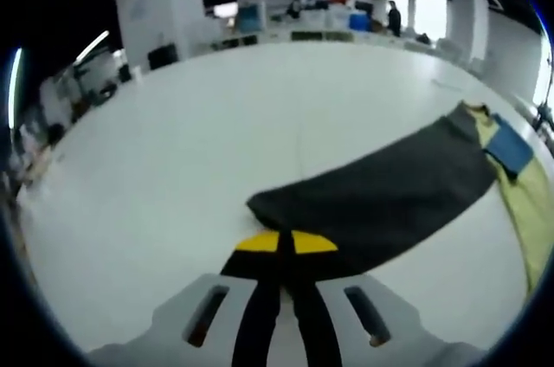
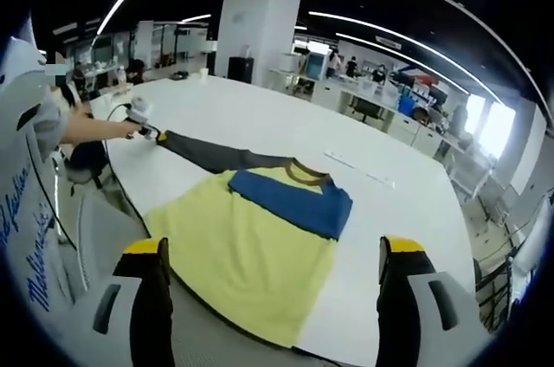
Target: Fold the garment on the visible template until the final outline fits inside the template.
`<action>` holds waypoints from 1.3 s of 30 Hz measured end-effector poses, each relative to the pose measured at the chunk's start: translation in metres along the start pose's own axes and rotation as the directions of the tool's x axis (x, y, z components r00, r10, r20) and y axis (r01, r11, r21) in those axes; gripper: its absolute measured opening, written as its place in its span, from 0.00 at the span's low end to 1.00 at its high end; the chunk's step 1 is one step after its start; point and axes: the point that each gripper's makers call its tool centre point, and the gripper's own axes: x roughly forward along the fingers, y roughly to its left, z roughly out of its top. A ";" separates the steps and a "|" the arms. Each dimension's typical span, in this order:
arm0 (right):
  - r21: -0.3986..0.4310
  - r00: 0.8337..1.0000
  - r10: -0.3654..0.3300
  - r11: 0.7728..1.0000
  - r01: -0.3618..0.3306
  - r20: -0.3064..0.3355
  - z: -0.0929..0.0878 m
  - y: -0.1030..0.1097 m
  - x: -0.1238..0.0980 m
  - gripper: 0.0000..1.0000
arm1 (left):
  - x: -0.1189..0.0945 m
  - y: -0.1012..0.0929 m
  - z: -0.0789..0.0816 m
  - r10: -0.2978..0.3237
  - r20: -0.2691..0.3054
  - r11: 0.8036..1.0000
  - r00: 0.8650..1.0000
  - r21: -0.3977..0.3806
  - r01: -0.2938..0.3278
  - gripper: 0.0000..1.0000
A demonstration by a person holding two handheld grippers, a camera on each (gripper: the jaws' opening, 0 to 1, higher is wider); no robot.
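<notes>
- Our left gripper (image 1: pixel 281 250) has its yellow-tipped jaws pinched together on the end of the dark grey sleeve (image 1: pixel 381 198), which runs ahead and to the right toward the body.
- Our right gripper (image 2: pixel 273 267) hovers with its jaws spread wide, grasping nothing, above the yellow, blue and grey long-sleeved shirt (image 2: pixel 251 250) lying flat on the large white table (image 2: pixel 260 116).
- We should carry the sleeve across the body low and taut, so no wrinkle forms.
- We cannot make out a template outline.
</notes>
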 end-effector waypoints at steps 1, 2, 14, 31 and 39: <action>-0.001 1.000 -0.003 1.000 0.003 0.000 0.000 0.000 0.000 1.00 | 0.000 0.000 0.002 0.000 0.010 1.000 1.000 -0.001 0.000 0.00; -0.001 1.000 -0.003 1.000 0.003 -0.001 0.000 0.001 -0.001 1.00 | -0.001 -0.001 0.004 -0.002 0.018 1.000 1.000 -0.002 0.002 0.00; 0.029 1.000 0.024 0.999 -0.024 0.016 -0.002 0.011 0.001 1.00 | -0.030 -0.020 0.046 -0.063 0.124 0.998 0.990 0.018 0.061 0.00; 0.045 0.999 -0.021 0.999 0.020 0.026 -0.006 -0.003 -0.008 1.00 | -0.054 -0.073 0.113 -0.191 0.242 0.980 0.951 0.109 0.169 0.00; 0.033 0.998 -0.038 0.999 0.037 0.041 -0.004 -0.015 -0.014 1.00 | -0.063 -0.099 0.136 -0.221 0.272 0.972 0.937 0.134 0.191 0.00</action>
